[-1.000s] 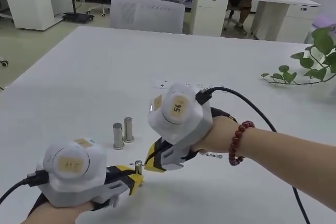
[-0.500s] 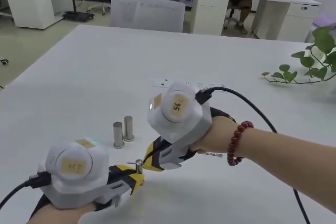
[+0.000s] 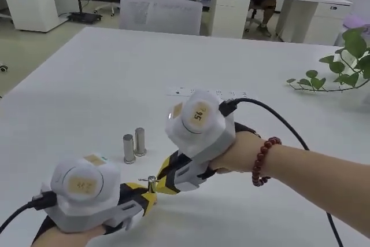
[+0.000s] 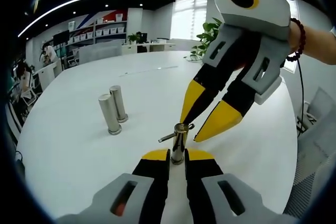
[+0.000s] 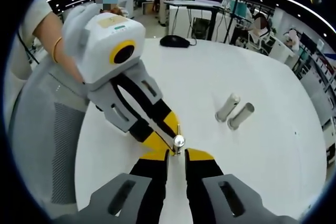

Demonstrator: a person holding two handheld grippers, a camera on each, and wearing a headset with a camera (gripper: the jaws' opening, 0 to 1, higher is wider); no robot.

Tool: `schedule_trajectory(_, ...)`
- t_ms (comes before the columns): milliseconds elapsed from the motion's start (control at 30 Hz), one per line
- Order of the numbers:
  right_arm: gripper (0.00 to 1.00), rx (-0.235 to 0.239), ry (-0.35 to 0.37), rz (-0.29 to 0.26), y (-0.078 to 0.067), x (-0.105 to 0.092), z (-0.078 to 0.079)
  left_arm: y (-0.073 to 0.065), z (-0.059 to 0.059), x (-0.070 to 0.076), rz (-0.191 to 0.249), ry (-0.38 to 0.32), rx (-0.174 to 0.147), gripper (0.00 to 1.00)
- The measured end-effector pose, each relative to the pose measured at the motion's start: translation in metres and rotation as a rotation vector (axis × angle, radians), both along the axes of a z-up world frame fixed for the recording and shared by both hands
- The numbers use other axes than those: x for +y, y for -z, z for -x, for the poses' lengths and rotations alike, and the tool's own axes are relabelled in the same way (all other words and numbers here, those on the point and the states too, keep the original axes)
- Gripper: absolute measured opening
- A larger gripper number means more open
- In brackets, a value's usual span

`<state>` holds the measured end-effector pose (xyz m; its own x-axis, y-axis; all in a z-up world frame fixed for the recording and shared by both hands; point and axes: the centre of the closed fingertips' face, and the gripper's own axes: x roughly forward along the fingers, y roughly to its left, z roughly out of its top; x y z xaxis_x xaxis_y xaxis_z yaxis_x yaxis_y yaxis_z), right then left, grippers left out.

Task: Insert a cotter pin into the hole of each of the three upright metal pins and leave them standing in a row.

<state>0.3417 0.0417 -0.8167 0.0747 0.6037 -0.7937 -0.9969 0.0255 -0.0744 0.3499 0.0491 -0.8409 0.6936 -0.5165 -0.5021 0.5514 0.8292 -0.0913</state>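
Left claw (image 4: pixel 177 156) clamped on the metal pin (image 4: pixel 179 144), upright over the tabletop (image 4: pixel 73 150) | cotter pin (image 4: pixel 167 137) sits crosswise through its hole, clear in left gripper view, too tiny in head view | right claw (image 4: pixel 189 132) at pin's top, grip can't tell

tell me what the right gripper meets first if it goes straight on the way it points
Probably the metal pin held upright in the left gripper, just past the tips of the right gripper; contact unclear.
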Motion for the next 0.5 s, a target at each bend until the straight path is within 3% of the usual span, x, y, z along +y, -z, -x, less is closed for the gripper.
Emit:
schedule_trajectory(300, 0.2, 0.018, 0.022, -0.027, -0.001, -0.002, -0.002, 0.003, 0.001, 0.002, -0.015, 0.001, 0.014, 0.23)
schedule_trajectory(500, 0.27, 0.058, 0.072, -0.095, -0.011, -0.001, -0.005, -0.005, 0.003, 0.005, 0.001, -0.002, 0.008, 0.31)
